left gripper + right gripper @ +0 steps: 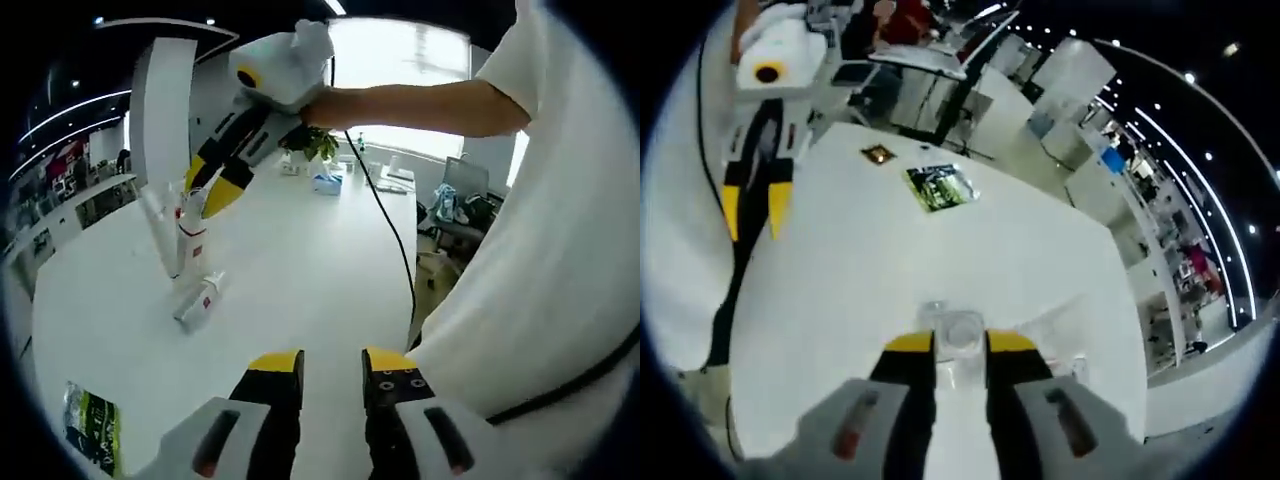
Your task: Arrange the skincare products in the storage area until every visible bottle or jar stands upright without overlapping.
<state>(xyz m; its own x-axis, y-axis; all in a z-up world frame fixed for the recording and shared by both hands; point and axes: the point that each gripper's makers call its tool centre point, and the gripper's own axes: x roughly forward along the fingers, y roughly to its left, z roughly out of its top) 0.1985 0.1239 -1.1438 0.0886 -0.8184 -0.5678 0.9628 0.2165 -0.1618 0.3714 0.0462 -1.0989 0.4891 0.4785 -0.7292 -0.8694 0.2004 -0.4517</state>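
On the white table (300, 262) a white tube with a red label (192, 242) stands upright, and my right gripper (208, 190) comes down from above and is shut on its top. A taller white bottle (160, 228) stands close beside it on the left. A third white tube (200, 300) lies flat in front of them. In the right gripper view the tube's pale cap (960, 335) sits between the jaws of the right gripper (960, 345). My left gripper (333, 365) hovers open over the near table edge with nothing in it, and appears as the left gripper (754, 208) at upper left.
A green packet (90, 430) (940, 187) lies flat on the table, with a small brown item (878, 153) near it. A black cable (385, 215) runs across the table. The person's arm and white shirt (540, 250) are on the right. A plant and tissue box (325, 182) stand far back.
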